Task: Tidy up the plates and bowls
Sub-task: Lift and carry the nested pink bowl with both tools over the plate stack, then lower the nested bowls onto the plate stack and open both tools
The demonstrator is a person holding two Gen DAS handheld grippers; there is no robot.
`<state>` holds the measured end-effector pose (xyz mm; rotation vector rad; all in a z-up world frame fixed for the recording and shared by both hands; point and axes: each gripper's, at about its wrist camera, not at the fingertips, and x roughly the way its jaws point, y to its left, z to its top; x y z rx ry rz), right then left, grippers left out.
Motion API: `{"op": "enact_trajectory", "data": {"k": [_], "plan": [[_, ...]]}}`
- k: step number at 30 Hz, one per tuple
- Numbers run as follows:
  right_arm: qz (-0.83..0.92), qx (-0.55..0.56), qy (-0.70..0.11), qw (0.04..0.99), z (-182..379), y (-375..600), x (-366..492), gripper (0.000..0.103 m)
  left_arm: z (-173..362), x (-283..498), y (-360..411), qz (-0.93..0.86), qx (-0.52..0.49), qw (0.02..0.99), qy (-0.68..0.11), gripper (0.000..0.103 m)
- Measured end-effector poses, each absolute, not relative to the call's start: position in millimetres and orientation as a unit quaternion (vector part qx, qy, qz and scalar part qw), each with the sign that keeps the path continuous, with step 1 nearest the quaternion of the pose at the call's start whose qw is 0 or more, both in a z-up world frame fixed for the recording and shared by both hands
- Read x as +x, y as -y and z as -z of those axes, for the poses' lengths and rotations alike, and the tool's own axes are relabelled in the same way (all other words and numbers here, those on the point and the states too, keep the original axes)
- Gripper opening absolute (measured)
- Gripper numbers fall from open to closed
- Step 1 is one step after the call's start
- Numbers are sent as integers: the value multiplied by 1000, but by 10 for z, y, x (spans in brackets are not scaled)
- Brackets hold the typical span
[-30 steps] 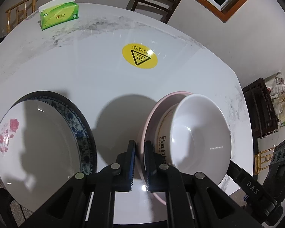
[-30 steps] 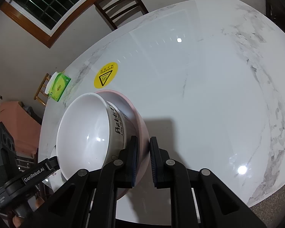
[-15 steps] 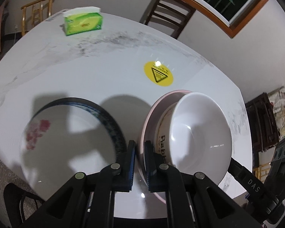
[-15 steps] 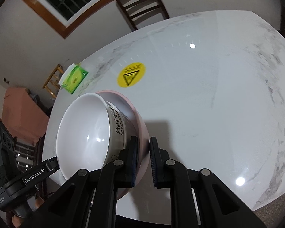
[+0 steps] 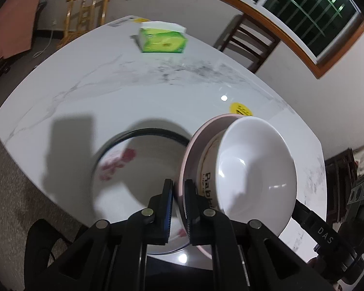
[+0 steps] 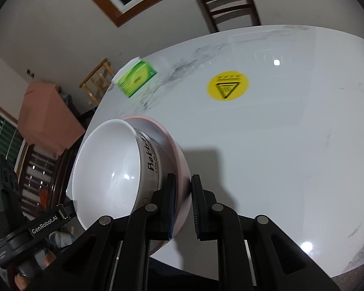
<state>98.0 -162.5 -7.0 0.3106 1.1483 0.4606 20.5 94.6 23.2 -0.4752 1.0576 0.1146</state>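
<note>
Marble table [image 5: 89,92] is now seen from higher and farther back than a second ago, so the stack has evidently been lifted clear of it while the flowered plate [image 5: 133,169] is left lying near the front edge. Pink bowl [image 5: 194,145], with the white bowl [image 5: 257,174] nested inside, is clamped at opposite rims by the left gripper [image 5: 178,194] and right gripper [image 6: 183,191], which suggests it is being carried toward the plate.
</note>
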Motion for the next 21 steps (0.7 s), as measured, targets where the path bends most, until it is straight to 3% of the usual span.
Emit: {"op": "enact_trajectory", "data": {"k": [21], "plan": [[-234, 115, -576, 775, 412, 1026, 947, 14, 105, 17, -1473, -90, -248, 811, -522, 8]]}}
